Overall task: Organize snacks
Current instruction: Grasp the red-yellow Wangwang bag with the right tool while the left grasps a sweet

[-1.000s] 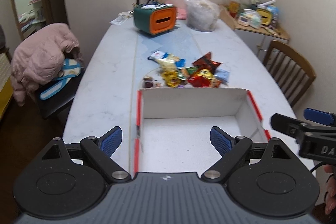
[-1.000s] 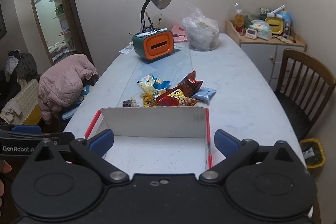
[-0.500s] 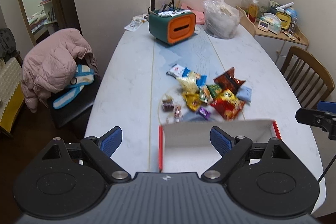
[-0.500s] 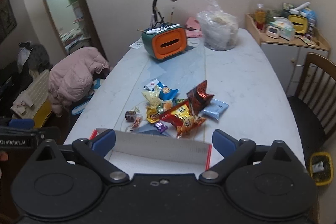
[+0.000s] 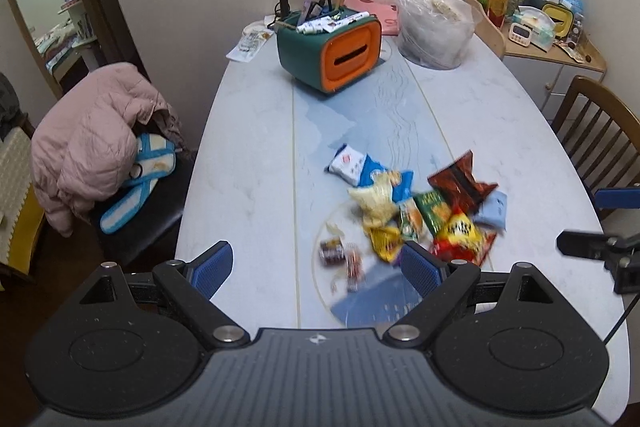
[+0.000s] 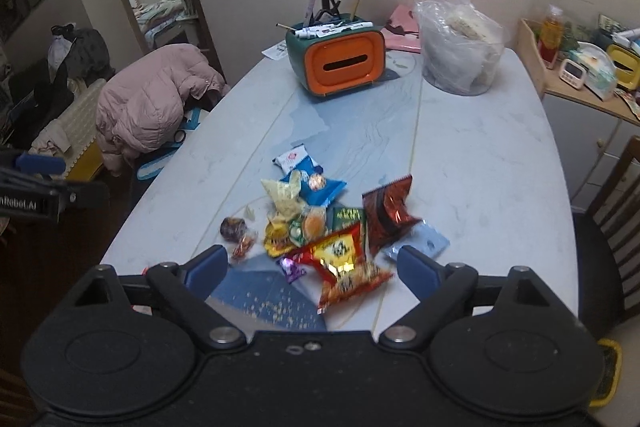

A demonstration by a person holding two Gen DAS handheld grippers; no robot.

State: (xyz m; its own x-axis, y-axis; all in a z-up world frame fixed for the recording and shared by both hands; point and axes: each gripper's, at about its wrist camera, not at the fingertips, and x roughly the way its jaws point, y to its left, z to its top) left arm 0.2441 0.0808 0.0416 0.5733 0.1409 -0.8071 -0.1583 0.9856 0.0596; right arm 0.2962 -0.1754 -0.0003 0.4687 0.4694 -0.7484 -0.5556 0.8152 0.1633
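While both grippers hang wide and empty over the pale marble surface [image 5: 256, 155], the right gripper [image 6: 310, 265], its fingers just narrowing, should settle on one packet of the crinkly snack heap [image 6: 320, 223], say the red foil packet [image 6: 344, 263], avoiding neighbours; left gripper [image 5: 316, 267] waits.

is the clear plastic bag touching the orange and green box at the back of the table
Apart. In the right wrist view a strip of bare table shows between the clear plastic bag and the orange and green box; the left wrist view shows the same gap.
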